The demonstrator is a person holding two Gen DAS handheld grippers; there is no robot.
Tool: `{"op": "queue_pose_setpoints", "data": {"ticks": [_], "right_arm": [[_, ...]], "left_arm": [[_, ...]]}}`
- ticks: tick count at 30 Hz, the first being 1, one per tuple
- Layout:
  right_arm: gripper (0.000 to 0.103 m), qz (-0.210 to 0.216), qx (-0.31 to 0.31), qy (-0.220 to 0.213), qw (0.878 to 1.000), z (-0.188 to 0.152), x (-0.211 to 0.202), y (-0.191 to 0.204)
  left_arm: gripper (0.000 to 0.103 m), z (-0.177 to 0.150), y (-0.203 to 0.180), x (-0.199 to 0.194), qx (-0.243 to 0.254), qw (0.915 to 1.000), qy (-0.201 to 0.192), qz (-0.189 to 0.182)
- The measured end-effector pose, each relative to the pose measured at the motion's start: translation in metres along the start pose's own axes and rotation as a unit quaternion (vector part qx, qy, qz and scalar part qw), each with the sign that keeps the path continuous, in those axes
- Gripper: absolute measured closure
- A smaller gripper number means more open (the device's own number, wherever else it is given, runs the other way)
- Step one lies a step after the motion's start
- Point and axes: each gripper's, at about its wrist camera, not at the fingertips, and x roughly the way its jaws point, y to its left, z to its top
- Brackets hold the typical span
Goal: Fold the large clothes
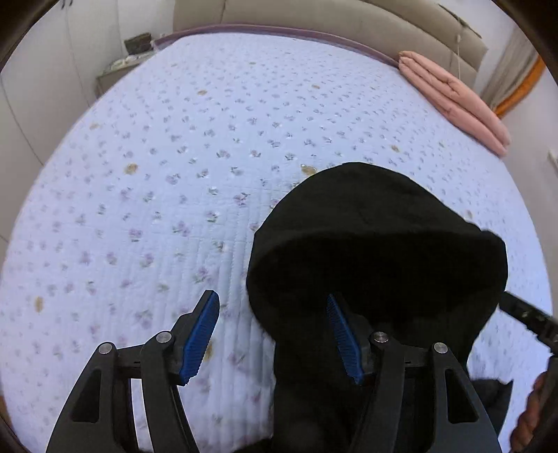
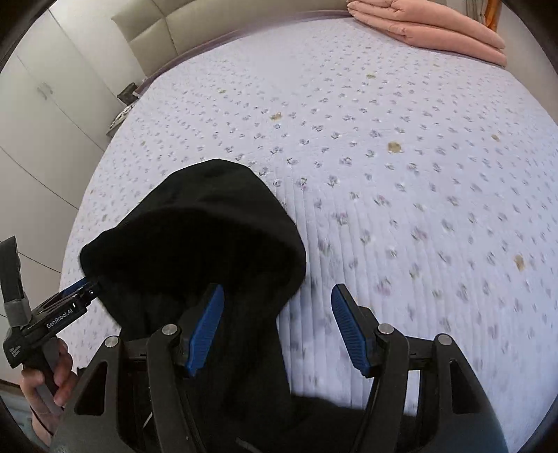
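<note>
On the floral quilted bed (image 1: 174, 156), at its near edge, we see the black hooded garment (image 1: 376, 251), hood toward twelve o'clock. Our left hand-held gripper (image 1: 272, 334) and right hand-held gripper (image 2: 277, 327) both stand apart, clamping nothing. Folded pink blanket (image 1: 457, 101) lies at two o'clock.

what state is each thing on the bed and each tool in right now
black hooded garment: unfolded, hood lying on the bed, between the two tools
left tool: open, nothing between its pads
right tool: open, nothing between its pads
pink blanket: folded, lying at the far edge of the bed
floral bed cover: spread flat
</note>
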Motion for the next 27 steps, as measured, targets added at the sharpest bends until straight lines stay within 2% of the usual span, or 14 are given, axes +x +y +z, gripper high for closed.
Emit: {"op": "queue_pose_setpoints", "data": {"ticks": [2,3,4,5,7,12,16,18,20,22,23,24,25,27], "right_arm": [[0.036,0.0,-0.001,0.007,1.0,0.008,0.017,0.001],[0.036,0.001,-0.002,0.01,1.0,0.009,0.024,0.004],[0.04,0.002,-0.006,0.014,1.0,0.012,0.032,0.006],[0.062,0.0,-0.011,0.016,1.0,0.012,0.038,0.007],[0.09,-0.024,-0.024,0.008,0.999,0.015,0.039,0.012],[0.095,0.02,0.016,-0.052,0.998,0.003,-0.009,-0.019],[0.095,-0.015,0.004,0.006,1.0,-0.018,0.036,-0.022],[0.095,-0.02,0.01,0.041,0.999,-0.025,0.067,-0.027],[0.097,-0.011,0.018,0.048,0.999,-0.028,0.082,-0.033],[0.096,-0.014,0.013,0.053,0.998,-0.025,0.08,-0.031],[0.094,-0.015,0.007,0.057,0.998,-0.024,0.079,-0.03],[0.089,-0.011,0.002,0.061,0.998,-0.025,0.077,-0.03],[0.086,-0.007,-0.002,0.066,0.998,-0.025,0.074,-0.03],[0.061,-0.006,-0.011,0.076,0.997,-0.027,0.062,-0.032]], "left_arm": [[0.038,0.005,0.001,0.01,-0.003,1.0,0.005,0.002],[0.048,0.007,0.001,0.013,-0.002,1.0,0.0,0.008],[0.06,0.008,0.002,0.015,-0.002,0.9999,-0.004,0.011],[0.091,0.01,0.005,0.016,-0.007,0.9999,-0.007,0.005],[0.093,0.011,0.018,0.005,-0.034,0.9988,-0.024,-0.026],[0.093,-0.008,0.061,-0.039,-0.1,0.9844,-0.058,-0.133],[0.093,-0.02,0.06,0.011,-0.061,0.9956,0.02,-0.069],[0.09,-0.026,0.072,0.05,-0.077,0.9906,0.071,-0.088],[0.088,-0.026,0.077,0.051,-0.076,0.9885,0.063,-0.114],[0.079,-0.025,0.077,0.042,-0.059,0.9891,0.06,-0.121],[0.064,-0.027,0.078,0.034,-0.043,0.991,0.049,-0.117],[0.046,-0.029,0.079,0.027,-0.026,0.9934,0.043,-0.104],[0.039,-0.032,0.082,0.02,-0.012,0.9949,0.04,-0.091],[0.033,-0.037,0.085,0.002,0.018,0.9959,0.038,-0.08]]}}
